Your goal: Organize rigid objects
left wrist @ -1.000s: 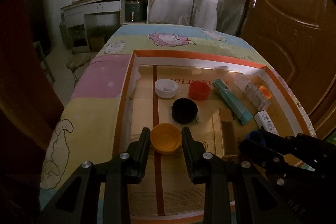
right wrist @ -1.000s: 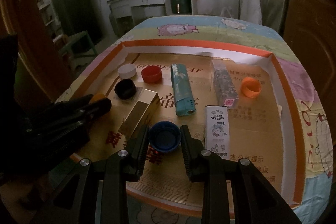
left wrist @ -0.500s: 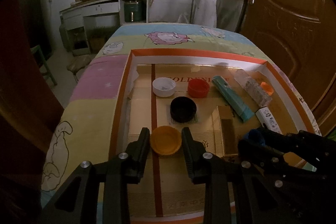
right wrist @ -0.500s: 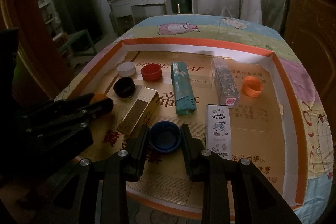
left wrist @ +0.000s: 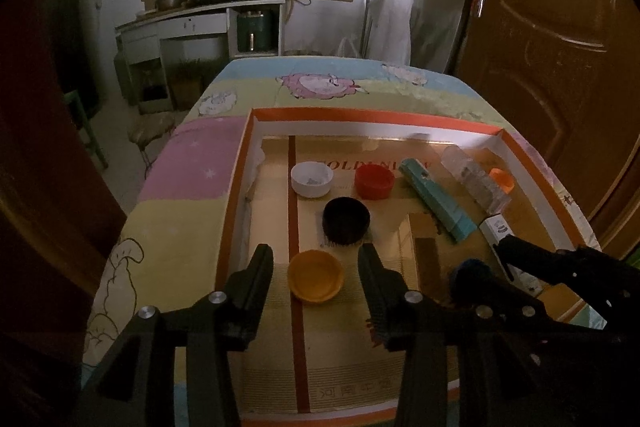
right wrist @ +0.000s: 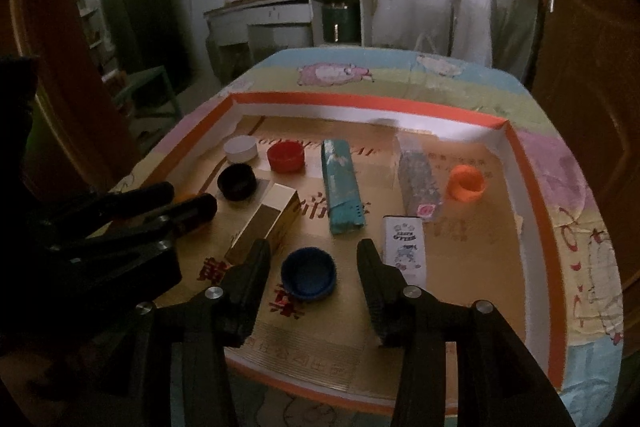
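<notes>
Cardboard, rimmed in orange and white, forms the shallow tray (right wrist: 532, 223) we work in; it lies on a tabletop (left wrist: 192, 163) under a pastel cartoon cloth, and its low walls close the left, far and right sides.

Our left gripper (left wrist: 316, 263) has its jaws opening, spread to either side of the yellow cap (left wrist: 316, 281) with a gap on both sides, near the tray's near-left edge. Our right gripper (right wrist: 312, 259) likewise has jaws opening around the blue cap (right wrist: 308, 277), pads clear of it, at the near middle.

We count six caps: yellow, blue, a black cap (left wrist: 346, 221), a white cap (left wrist: 312, 179), a red cap (left wrist: 375, 181) and an orange cap (right wrist: 466, 183) far right. We count four long boxes: a gold box (right wrist: 266, 225), a teal box (right wrist: 342, 187), a clear patterned box (right wrist: 418, 181) and a white printed box (right wrist: 404, 243).

Bare cardboard lies open along the near edge and in the near-right corner, beside the white printed box. The far-left caps sit close together, and the gold box lies just left of the blue cap.
</notes>
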Action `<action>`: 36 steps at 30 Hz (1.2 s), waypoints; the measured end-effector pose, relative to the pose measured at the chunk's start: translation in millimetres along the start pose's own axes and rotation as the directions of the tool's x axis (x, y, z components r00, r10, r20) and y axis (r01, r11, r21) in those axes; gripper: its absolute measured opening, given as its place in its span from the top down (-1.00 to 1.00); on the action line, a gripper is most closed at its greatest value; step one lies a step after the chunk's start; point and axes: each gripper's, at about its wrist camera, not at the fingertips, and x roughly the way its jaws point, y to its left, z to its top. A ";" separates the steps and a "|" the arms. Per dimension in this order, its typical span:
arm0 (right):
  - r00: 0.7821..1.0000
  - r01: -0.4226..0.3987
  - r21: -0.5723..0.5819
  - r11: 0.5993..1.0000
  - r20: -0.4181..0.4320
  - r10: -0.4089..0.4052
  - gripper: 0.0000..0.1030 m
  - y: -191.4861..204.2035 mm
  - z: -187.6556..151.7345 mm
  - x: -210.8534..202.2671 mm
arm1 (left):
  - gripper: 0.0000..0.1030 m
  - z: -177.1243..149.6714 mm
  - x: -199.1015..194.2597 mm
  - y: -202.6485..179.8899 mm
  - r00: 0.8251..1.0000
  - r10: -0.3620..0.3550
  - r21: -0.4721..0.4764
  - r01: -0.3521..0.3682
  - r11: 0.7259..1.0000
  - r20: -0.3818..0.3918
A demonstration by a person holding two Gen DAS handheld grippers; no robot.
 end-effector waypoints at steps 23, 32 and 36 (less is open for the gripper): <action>0.990 0.116 0.094 0.989 0.071 -0.123 -0.45 1.1 -26.7 -84.5 | 0.14 -20.3 -78.0 -11.6 0.998 -0.017 -0.004 0.017 1.000 0.059; 0.970 0.199 0.125 0.972 0.115 -0.214 -0.45 13.8 -45.4 -138.8 | 0.14 -41.2 -132.8 -24.2 0.994 0.010 -0.031 -0.007 1.000 0.106; 0.960 0.229 0.124 0.965 0.135 -0.245 -0.45 22.2 -51.9 -164.7 | 0.14 -51.7 -155.6 -27.0 0.991 0.002 -0.053 0.005 0.999 0.130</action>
